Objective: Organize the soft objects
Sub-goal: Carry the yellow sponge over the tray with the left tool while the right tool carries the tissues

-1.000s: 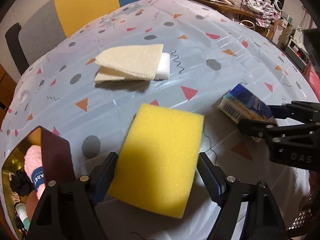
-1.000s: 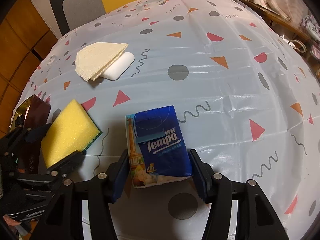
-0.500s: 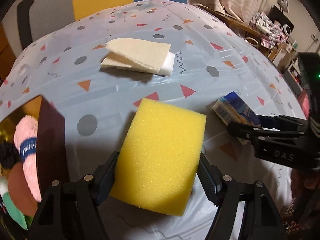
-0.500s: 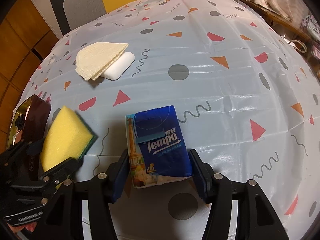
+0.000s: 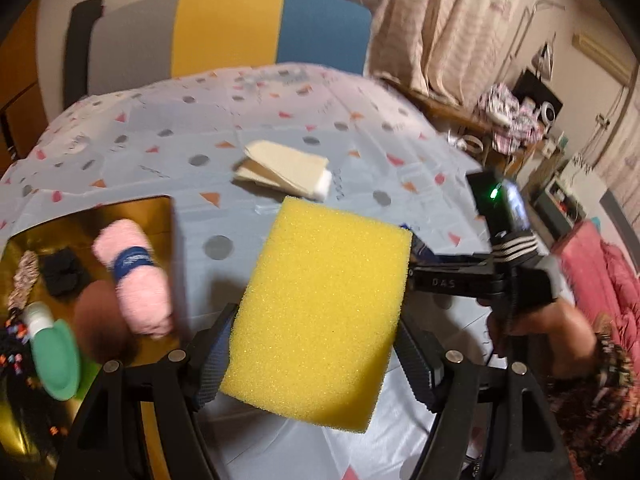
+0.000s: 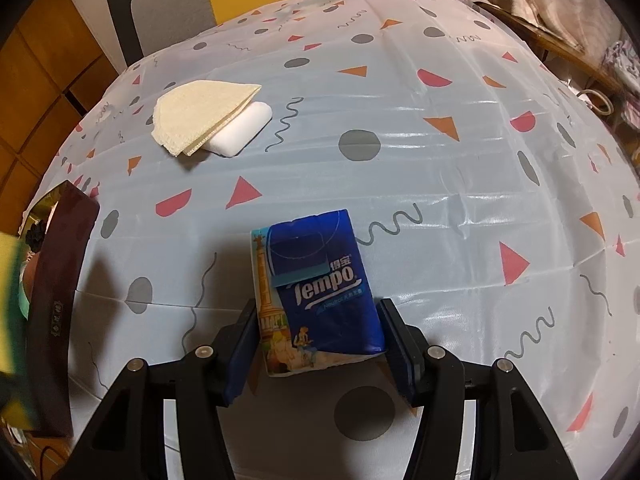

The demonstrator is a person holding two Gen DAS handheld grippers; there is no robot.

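Note:
My left gripper [image 5: 316, 344] is shut on a yellow sponge [image 5: 324, 312] and holds it in the air above the table, just right of an open gold-lined box [image 5: 80, 216]. The sponge also shows blurred at the left edge of the right wrist view [image 6: 10, 320]. My right gripper [image 6: 318, 312] points down at the table, its pads against both sides of a blue tissue pack [image 6: 316, 292] that lies flat. A folded cream cloth [image 6: 200, 114] rests partly over a white block [image 6: 244, 130] farther back.
The box holds a rolled pink towel [image 5: 136, 276], a black item, a green-and-white object and other small things. Its dark wall [image 6: 60, 280] stands left of the tissue pack. A patterned cloth covers the table [image 6: 440, 200]. A colourful chair [image 5: 228, 32] stands behind it.
The left gripper has lifted the yellow sponge off the table and carried it left toward the box, tilting as it went. The right gripper and tissue pack have not moved.

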